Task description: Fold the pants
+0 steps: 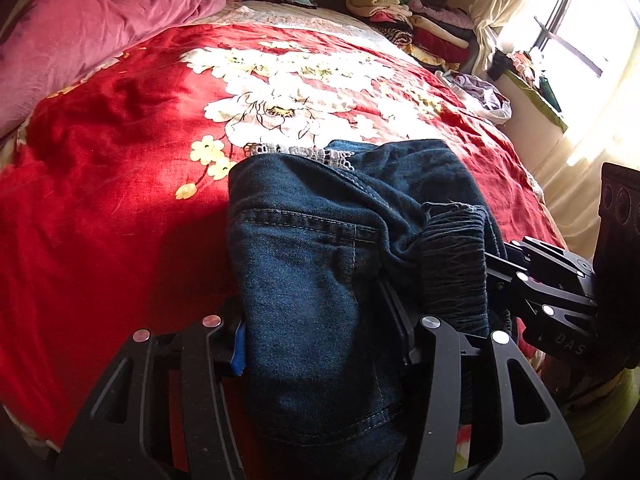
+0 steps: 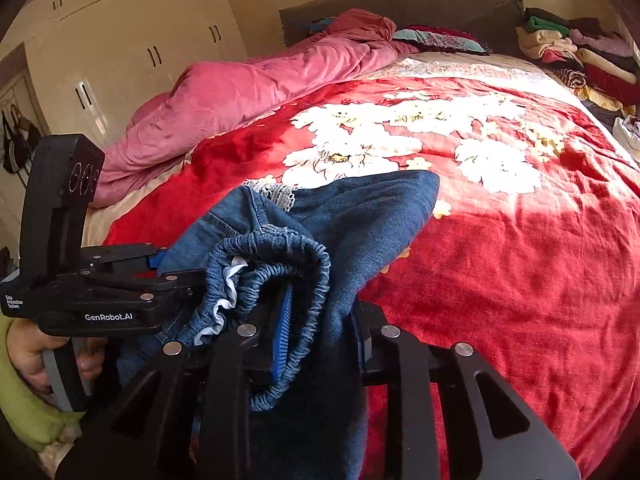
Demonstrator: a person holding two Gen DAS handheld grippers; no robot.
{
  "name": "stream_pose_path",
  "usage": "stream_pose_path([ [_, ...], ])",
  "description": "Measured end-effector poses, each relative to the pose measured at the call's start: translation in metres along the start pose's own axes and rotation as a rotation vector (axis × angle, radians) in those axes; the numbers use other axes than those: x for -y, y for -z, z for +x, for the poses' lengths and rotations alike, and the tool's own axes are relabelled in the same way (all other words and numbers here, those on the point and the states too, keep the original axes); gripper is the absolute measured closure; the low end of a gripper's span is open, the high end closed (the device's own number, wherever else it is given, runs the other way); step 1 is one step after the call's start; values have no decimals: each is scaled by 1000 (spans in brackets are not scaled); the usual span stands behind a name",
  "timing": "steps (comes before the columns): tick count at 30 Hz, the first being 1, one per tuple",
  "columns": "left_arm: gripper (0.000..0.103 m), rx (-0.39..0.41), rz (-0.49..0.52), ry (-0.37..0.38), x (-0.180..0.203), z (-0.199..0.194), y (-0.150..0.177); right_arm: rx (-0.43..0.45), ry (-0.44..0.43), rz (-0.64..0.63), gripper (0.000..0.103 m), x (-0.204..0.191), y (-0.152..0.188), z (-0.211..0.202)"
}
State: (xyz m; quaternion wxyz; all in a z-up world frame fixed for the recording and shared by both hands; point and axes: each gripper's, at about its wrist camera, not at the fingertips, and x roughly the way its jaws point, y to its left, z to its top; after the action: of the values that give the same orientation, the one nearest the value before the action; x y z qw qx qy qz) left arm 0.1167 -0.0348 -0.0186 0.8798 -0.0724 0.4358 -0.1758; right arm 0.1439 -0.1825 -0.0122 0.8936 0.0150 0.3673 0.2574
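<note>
Dark blue denim pants [image 1: 320,264] with an elastic waistband [image 2: 288,264] and a white lace trim [image 1: 304,153] are held up over the near edge of the bed. My left gripper [image 1: 320,344] is shut on the denim, the cloth bunched between its fingers. My right gripper [image 2: 320,344] is shut on the waistband part of the pants [image 2: 360,216]. The right gripper also shows in the left wrist view [image 1: 496,268], close beside the left one. The left gripper shows in the right wrist view [image 2: 176,268] at the left.
A red floral blanket [image 1: 120,200] covers the bed. A pink duvet [image 2: 248,92] lies along the far left. Stacked folded clothes [image 1: 416,24] sit at the far right corner. A curtained window [image 1: 580,40] is to the right, cream wardrobes [image 2: 132,40] to the left.
</note>
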Motion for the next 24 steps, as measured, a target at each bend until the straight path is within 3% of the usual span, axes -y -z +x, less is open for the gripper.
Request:
stream_pose_path([
  [10,60,59,27,-12,2,-5,-41,55,25,-23,80,6,-37,3],
  [24,60,76,31,-24,-11,13,-88,72,52,-32,80,24,-80,30],
])
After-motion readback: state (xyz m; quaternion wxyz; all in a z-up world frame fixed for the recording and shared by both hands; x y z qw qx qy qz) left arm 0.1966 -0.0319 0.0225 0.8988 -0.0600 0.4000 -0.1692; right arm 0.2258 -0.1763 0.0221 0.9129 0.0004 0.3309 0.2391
